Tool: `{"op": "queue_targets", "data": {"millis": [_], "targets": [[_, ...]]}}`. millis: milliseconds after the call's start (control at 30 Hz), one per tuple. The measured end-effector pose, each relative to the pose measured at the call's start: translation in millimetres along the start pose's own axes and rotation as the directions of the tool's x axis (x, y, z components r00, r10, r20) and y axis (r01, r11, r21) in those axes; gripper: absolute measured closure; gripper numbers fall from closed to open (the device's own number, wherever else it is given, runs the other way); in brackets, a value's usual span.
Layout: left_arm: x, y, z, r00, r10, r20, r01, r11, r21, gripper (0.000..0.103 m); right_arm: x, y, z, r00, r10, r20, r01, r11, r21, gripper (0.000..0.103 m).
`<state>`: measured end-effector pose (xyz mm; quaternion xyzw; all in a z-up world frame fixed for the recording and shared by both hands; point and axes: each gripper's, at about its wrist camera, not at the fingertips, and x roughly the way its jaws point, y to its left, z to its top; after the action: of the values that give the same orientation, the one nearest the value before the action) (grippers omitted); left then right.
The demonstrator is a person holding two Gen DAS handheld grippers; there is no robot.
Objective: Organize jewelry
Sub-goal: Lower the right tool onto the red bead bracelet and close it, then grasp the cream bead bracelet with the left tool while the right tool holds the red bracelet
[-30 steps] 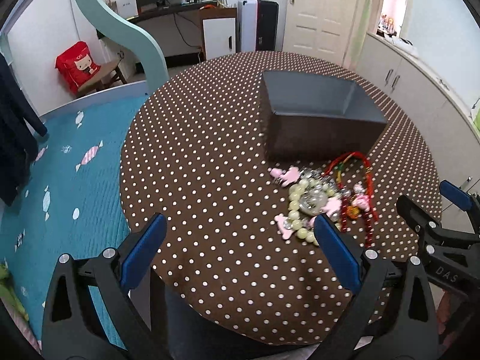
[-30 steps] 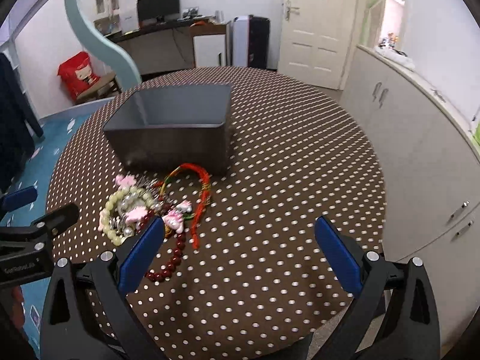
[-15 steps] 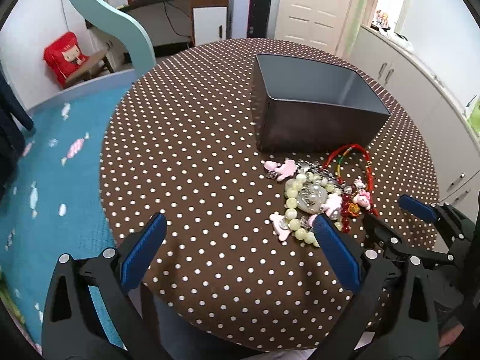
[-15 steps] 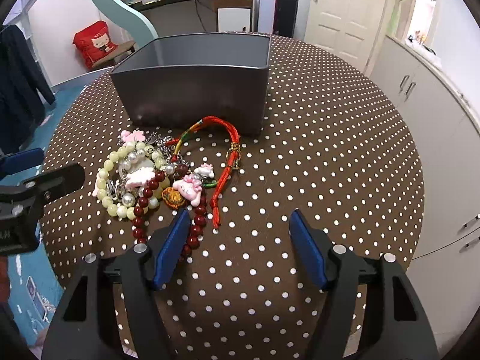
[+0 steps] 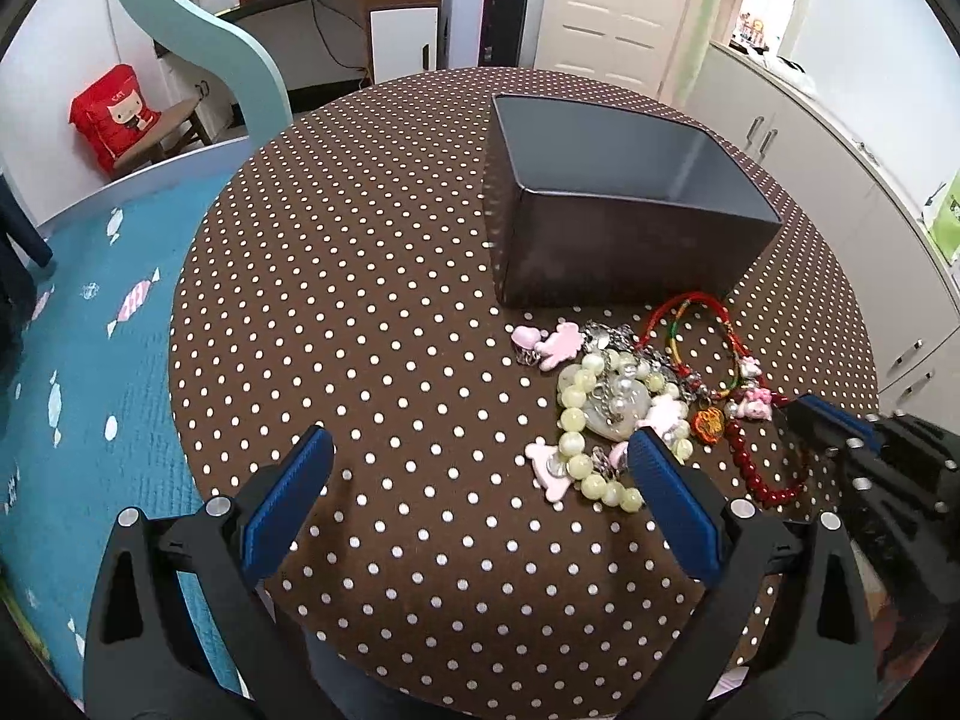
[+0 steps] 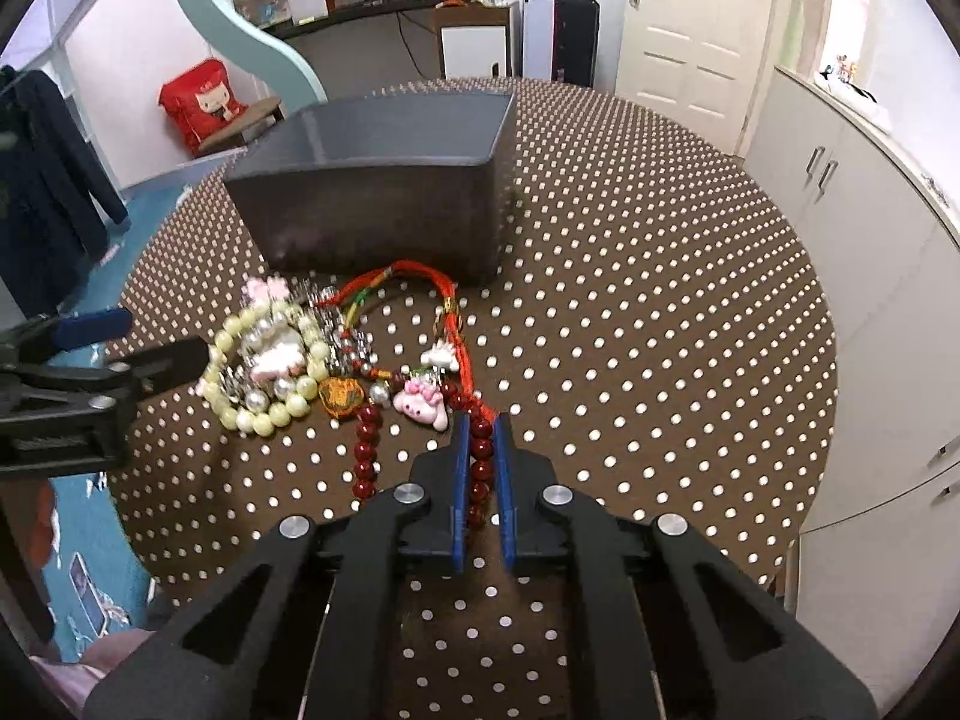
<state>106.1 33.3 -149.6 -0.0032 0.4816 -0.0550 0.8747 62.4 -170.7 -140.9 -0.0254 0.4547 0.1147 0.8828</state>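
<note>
Right wrist view: the right hand-held gripper [image 6: 480, 438] is pinching red beads [image 6: 480, 450] on the dotted desk [image 6: 660, 312]. Left hand-held gripper [image 5: 480, 462] is hovering wide over it, a door [image 5: 618, 6] standing behind.

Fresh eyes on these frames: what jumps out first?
The tangled pile of jewelry on the polka-dot tablecloth, just in front of the dark grey box, which looks empty as far as its inside shows. Next, the right tongs, shut on the dark red bead bracelet at the pile's near edge. The left tongs hang open beside the pile, holding nothing.
</note>
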Motion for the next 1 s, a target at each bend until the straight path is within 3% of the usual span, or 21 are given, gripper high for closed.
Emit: {"op": "queue_targets", "data": {"millis": [133,433,500,633,667,733,767,800,1000], "targets": [[10.4,2.3,5.2,0.999,0.041,-0.02,-0.041,0.999,0.001,0.005,-16.7,-6.5,8.9,0.999,0.011,0.042,-0.012,1.0,0.007,0.096],[21.4,-4.0,11.0,0.999,0.029,-0.04,-0.027,0.998,0.051,0.007,-42.8,-11.3,21.2,0.991,-0.023,0.134,0.023,1.0,0.005,0.096],[24.5,-5.6,12.2,0.999,0.015,-0.05,-0.013,0.998,0.054,0.028,-47.2,-14.1,23.6,0.988,-0.02,0.152,0.019,1.0,0.009,0.096],[27.3,-8.0,18.0,0.998,-0.048,-0.048,0.051,0.997,0.062,0.046,-54.0,-20.0,33.4,0.984,-0.028,0.178,0.025,0.999,0.021,0.096],[28.3,-8.7,19.4,0.997,-0.05,-0.053,0.053,0.996,0.071,0.06,-53.9,-20.8,34.4,0.983,-0.025,0.18,0.021,0.999,0.025,0.096],[31.4,-12.6,22.2,0.999,-0.019,-0.05,0.025,0.994,0.103,0.075,-53.0,-20.1,35.1,0.983,-0.021,0.182,0.017,1.0,0.025,0.096],[32.5,-13.7,23.5,0.999,-0.01,-0.048,0.015,0.993,0.117,0.089,-52.0,-19.7,35.3,0.984,-0.018,0.18,0.014,1.0,0.025,0.096],[33.3,-12.5,26.0,0.997,-0.04,-0.06,0.046,0.993,0.112,0.094,-49.8,-19.4,34.9,0.984,-0.012,0.176,0.008,1.0,0.025,0.096],[21.3,-4.6,37.4,0.992,-0.116,-0.042,0.119,0.99,0.076,0.094,-46.1,-17.4,33.7,0.986,0.005,0.168,-0.009,1.0,0.028,0.096]]}}
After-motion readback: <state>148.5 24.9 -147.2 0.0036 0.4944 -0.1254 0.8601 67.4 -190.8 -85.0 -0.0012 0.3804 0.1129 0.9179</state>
